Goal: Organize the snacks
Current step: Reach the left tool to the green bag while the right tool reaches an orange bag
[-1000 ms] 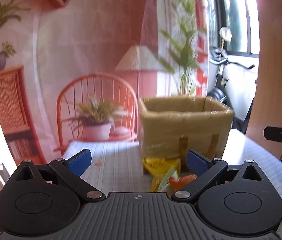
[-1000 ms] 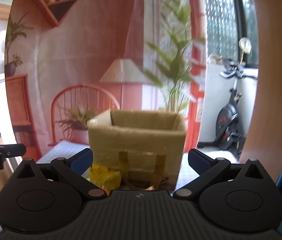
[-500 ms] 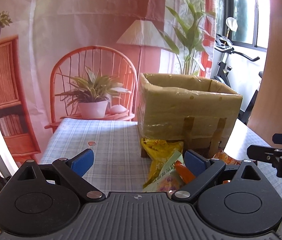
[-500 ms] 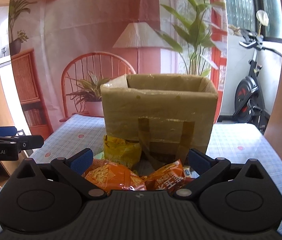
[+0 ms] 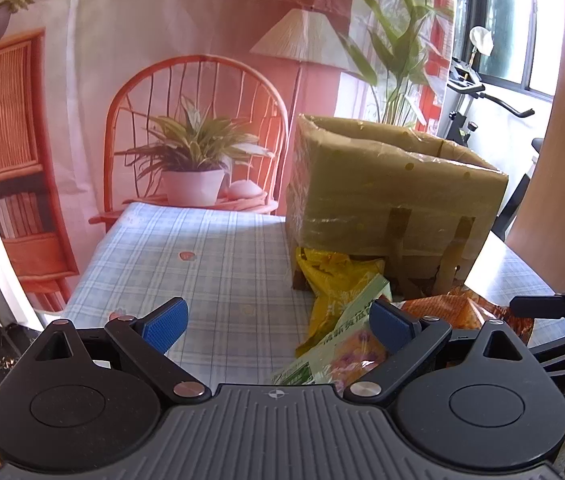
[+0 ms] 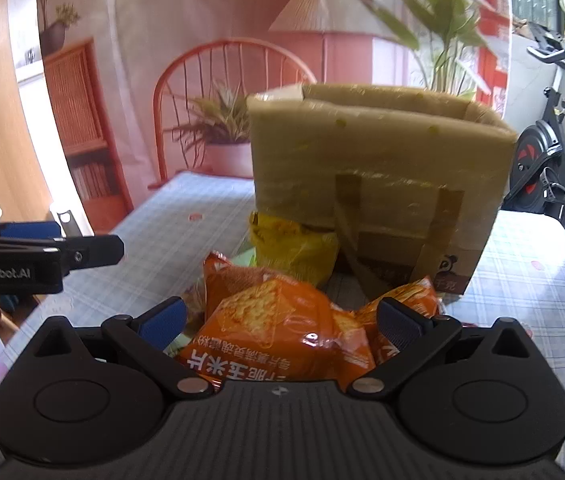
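A tall tan cardboard box wrapped in clear tape is seen standing open-topped on the far right part of the worktop covered with a pale blue checked cloth. A crumpled yellow snack bag is tucked against the near foot of the box, touching it. Nearer, a pale green snack packet with printed lettering lies partly over the yellow bag, and an orange snack bag printed with crackers is heaped just to the right of it, with a second orange packet beside it, close to the box.

The left tongs are held spread wide above the worktop, nothing between the blue pads; the green packet lies just inside the right pad. The right tongs are likewise spread wide, with the large orange bag lying between the pads, and whether it is touched by them cannot be told. In the right wrist view the left tongs are seen at the left edge, near the pile. A printed backdrop showing a red chair, a lamp and plants hangs beyond the far edge of the worktop.
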Available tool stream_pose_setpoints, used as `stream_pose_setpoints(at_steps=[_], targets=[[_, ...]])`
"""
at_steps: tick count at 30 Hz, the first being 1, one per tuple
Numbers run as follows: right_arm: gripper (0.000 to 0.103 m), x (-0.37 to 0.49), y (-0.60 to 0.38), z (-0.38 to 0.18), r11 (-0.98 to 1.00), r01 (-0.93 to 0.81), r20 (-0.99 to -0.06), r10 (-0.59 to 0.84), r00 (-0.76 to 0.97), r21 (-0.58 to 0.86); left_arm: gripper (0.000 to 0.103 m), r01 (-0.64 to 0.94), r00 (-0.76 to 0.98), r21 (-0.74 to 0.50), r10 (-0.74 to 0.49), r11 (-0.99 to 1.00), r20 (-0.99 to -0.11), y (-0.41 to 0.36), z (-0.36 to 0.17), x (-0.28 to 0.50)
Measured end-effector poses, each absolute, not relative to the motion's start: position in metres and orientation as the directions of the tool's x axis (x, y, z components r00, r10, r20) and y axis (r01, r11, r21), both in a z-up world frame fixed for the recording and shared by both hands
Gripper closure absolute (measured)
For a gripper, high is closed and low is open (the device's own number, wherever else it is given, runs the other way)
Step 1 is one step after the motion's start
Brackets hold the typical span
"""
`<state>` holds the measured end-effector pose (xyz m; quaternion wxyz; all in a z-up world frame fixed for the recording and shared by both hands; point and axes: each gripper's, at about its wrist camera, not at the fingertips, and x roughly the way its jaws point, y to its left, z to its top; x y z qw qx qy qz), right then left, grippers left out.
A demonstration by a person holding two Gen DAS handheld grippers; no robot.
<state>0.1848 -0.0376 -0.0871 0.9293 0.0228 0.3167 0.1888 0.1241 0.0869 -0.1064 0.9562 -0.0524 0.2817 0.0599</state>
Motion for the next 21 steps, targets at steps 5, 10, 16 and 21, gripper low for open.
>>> stream_pose_setpoints(at_steps=[5,10,16,21], targets=[[0.0,0.195,-0.033,-0.1,0.929,-0.335,-0.615,0.356,0.704,0.154,0.004,-0.146,0.829,-0.079,0.079,0.986,-0.554,0.09,-0.111,0.127],[0.001,0.196,-0.037,-0.106,0.927,-0.336,-0.619,0.363,0.697,0.165,0.004,-0.135,0.826,-0.082,0.067,0.987,-0.559,0.086,-0.115,0.13],[0.025,0.189,-0.038,-0.108,0.923,-0.356,-0.603,0.369,0.707,0.147,0.004,-0.122,0.823,-0.088,0.051,0.989,-0.566,0.081,-0.119,0.13],[0.031,0.184,-0.044,-0.105,0.919,-0.363,-0.573,0.384,0.724,0.158,0.004,-0.117,0.818,-0.107,0.035,0.987,-0.574,0.082,-0.123,0.129]])
